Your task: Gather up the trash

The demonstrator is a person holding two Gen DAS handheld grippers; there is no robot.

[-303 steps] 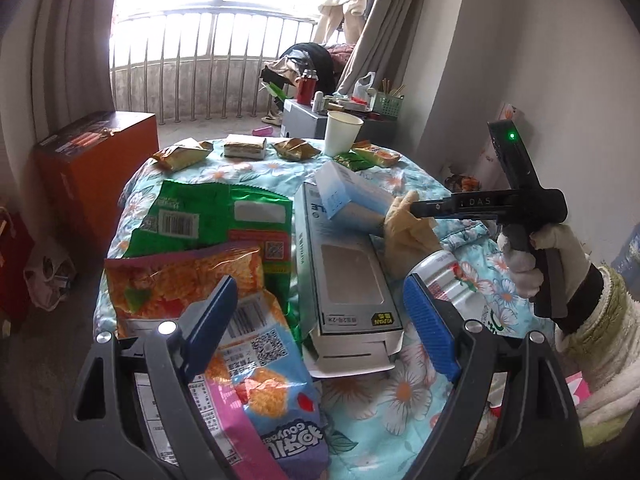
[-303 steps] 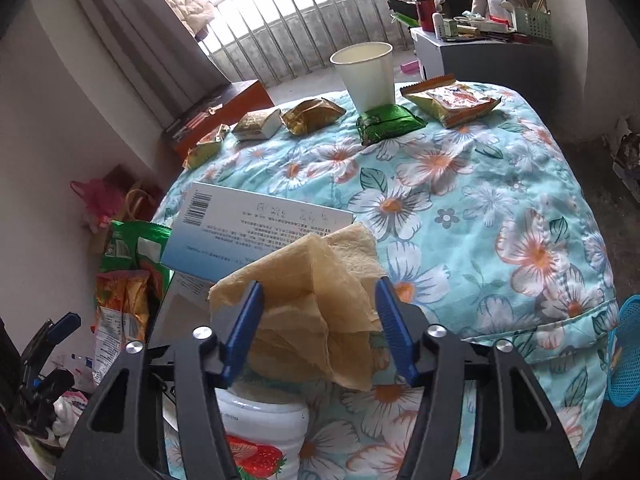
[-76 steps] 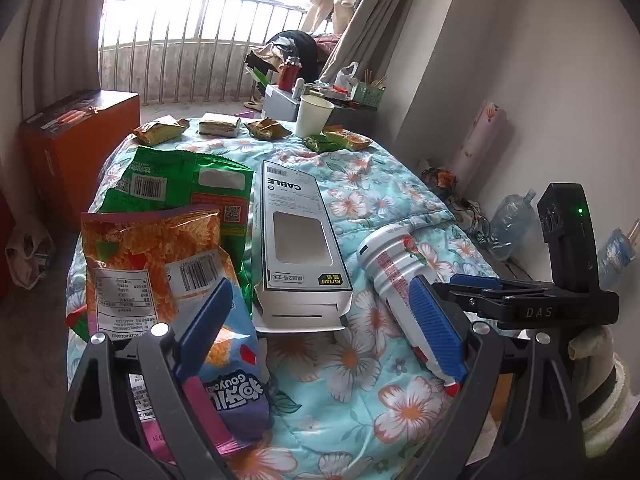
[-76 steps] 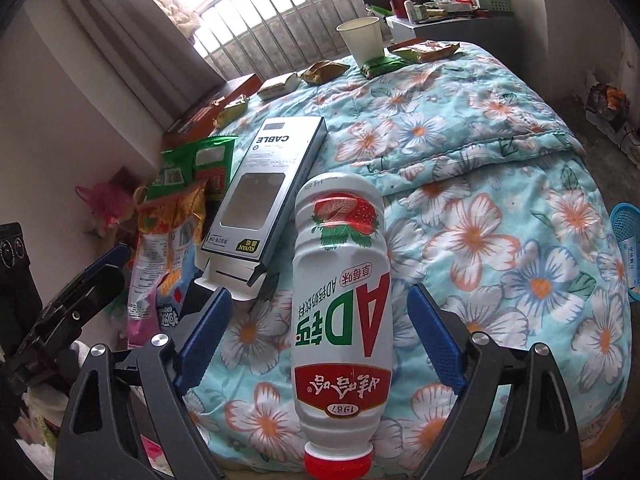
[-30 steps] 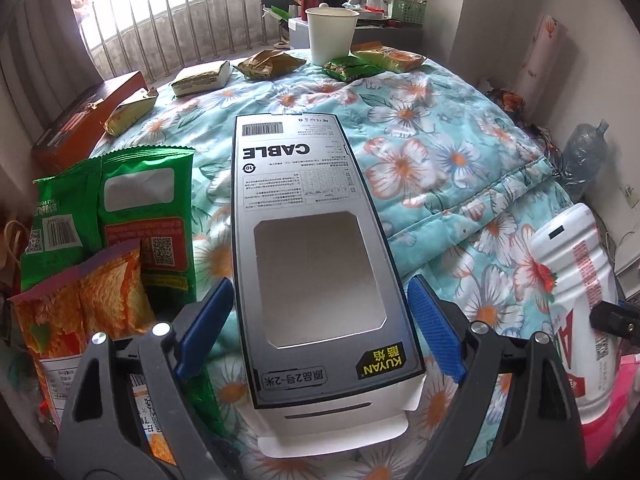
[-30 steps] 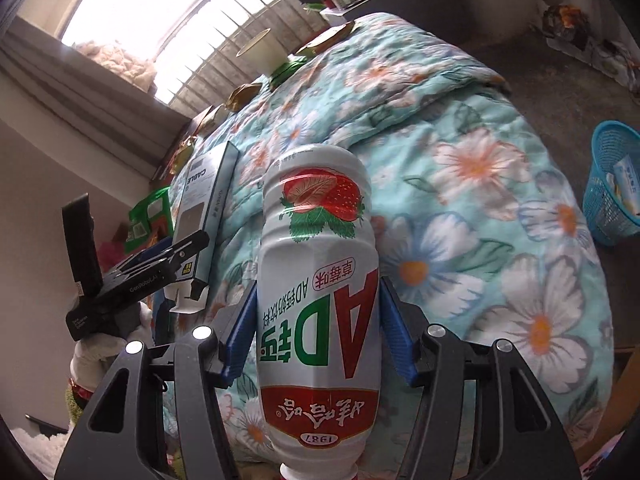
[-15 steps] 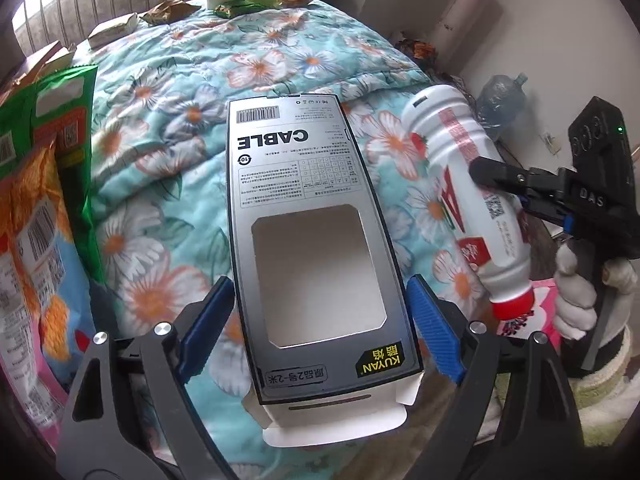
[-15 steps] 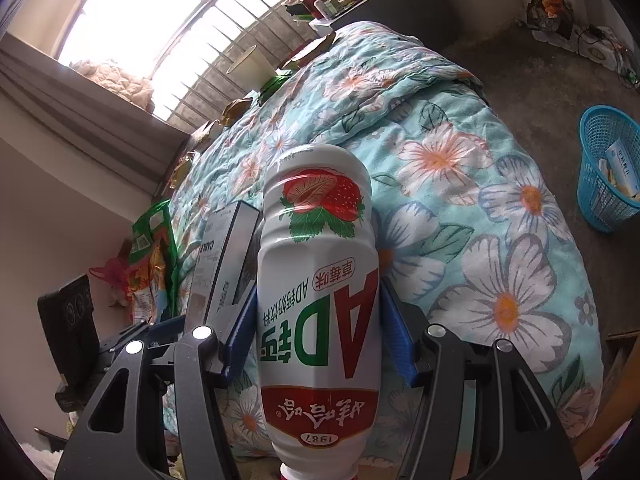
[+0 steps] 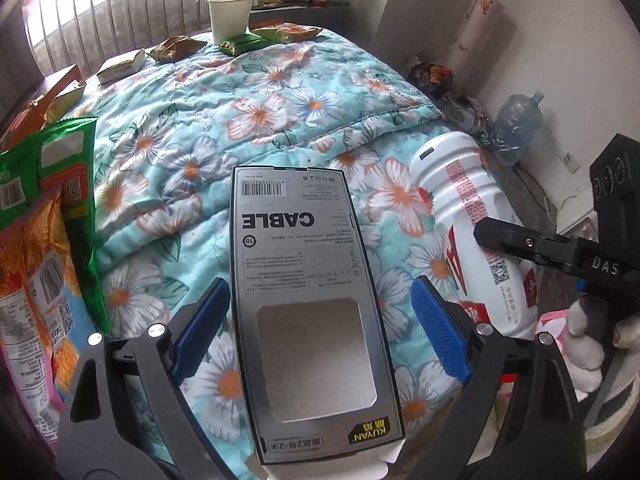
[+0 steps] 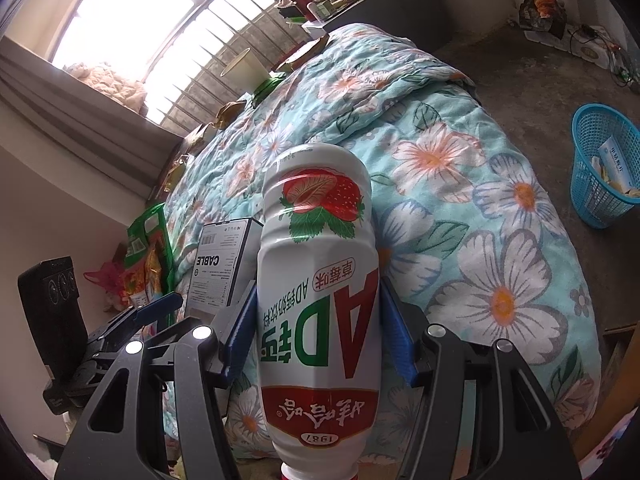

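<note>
Bottle: the white strawberry-drink bottle (image 10: 318, 304) is clamped across its waist by the right hand-held gripper (image 10: 318, 322), blue pads pressed on both flanks, cap end toward the camera, lifted clear of the floral quilt (image 10: 460, 168)
Bottle handling: probably light if empty; smooth printed plastic, so likely slippery, and thin walls may dent under a hard squeeze; the narrowed waist where it is held looks like the safest place
Cable box: the grey "CABLE" carton (image 9: 308, 312) lies between the pads of the left hand-held gripper (image 9: 320, 332), which stand spread with a clear gap on the right side; on the left the pad is close to the box edge and I cannot tell whether it touches
Box handling: thin card with a cut-out window, so light and easily crushed; best taken across its narrow width near the closed end rather than over the window (a guess from its look)
Destination: a blue mesh basket (image 10: 604, 168) stands on the floor beyond the bed, with some paper already in it
Other trash: snack bags (image 9: 48, 216) at the left edge of the bed; small wrappers (image 9: 176, 48) and a paper cup (image 9: 230, 16) at the far end
In the way: the two grippers are near each other, the bottle just beside the box, so they could knock together
</note>
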